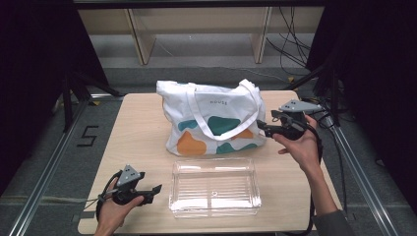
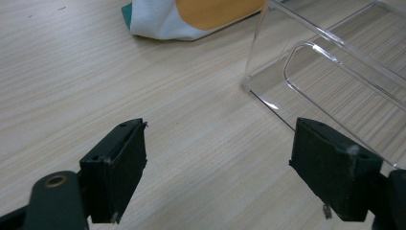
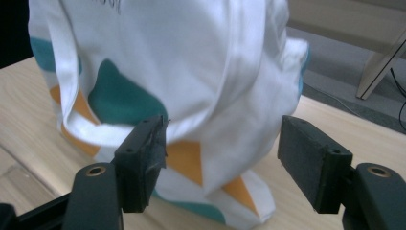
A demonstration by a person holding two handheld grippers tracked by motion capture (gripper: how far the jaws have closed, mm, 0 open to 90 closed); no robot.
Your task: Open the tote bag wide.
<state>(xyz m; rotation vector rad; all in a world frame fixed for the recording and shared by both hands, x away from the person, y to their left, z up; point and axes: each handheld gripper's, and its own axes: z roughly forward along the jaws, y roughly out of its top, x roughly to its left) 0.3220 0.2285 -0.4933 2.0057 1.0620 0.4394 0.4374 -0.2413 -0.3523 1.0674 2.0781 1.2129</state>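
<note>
A white tote bag (image 1: 211,118) with teal and orange blobs stands upright at the back middle of the wooden table (image 1: 142,132). In front of it lies a clear plastic box (image 1: 215,161), with nothing seen inside. My right gripper (image 1: 264,122) is raised at the bag's right side and points at it. In the right gripper view its jaws (image 3: 222,134) stand open and frame the bag (image 3: 191,62) without pressing on it. My left gripper (image 1: 158,191) rests low at the front left, open and holding nothing. In the left gripper view it (image 2: 218,139) points past the box's corner (image 2: 268,91) toward the bag's bottom (image 2: 191,19).
Wooden shelf legs (image 1: 140,42) stand on the floor behind the table. Cables (image 1: 290,44) trail at the back right. Metal rails (image 1: 49,162) run along both sides of the table. Bare tabletop lies to the left of the bag and the box.
</note>
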